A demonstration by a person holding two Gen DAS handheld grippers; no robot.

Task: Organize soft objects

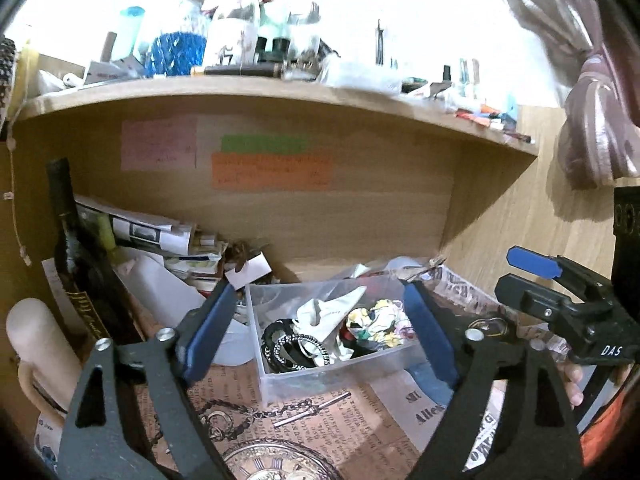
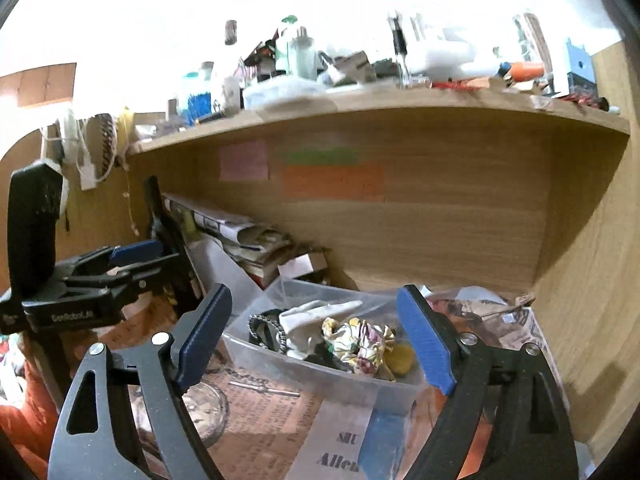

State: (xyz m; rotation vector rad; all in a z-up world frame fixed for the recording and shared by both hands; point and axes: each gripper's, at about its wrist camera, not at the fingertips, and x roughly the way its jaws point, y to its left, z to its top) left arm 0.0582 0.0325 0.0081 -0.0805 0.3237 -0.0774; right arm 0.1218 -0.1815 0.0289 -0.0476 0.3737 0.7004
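1. Two grippers, both spread wide and holding nothing: left gripper [image 1: 320, 320] and right gripper [image 2: 316, 336] each frame the clear plastic bin [image 1: 332, 376] between their fingers, hovering short of it, no contact.
2. Soft items sit inside that bin, straight ahead of both claws: floral scrunchie [image 2: 358, 340] nearer the right finger, white cloth piece [image 1: 334, 308] in the middle, black beaded hair bands [image 1: 290, 346] toward the left finger.
3. Handling, floral scrunchie: judged very light, squashy, bunched fabric over elastic. Should compress under the pads and not slip much. Best hold is across the puffy top fold, which stands highest in the bin.
4. Handling, white cloth piece: limp and light, will drape and may drag neighbours up with it. Pinch the raised pointed end that sticks up toward the bin's far side.
5. Handling, black beaded hair bands: looped, flexible, beads likely slick and hard. Several loops overlap, so one may snag another; grab a single loop edge.
6. Bin looks thin and light, could slide on the printed newspaper-style mat [image 1: 320, 420] if a finger knocks its wall.
7. Yellow round item [image 2: 400, 356] beside the scrunchie, near the right finger; cannot tell what it is.
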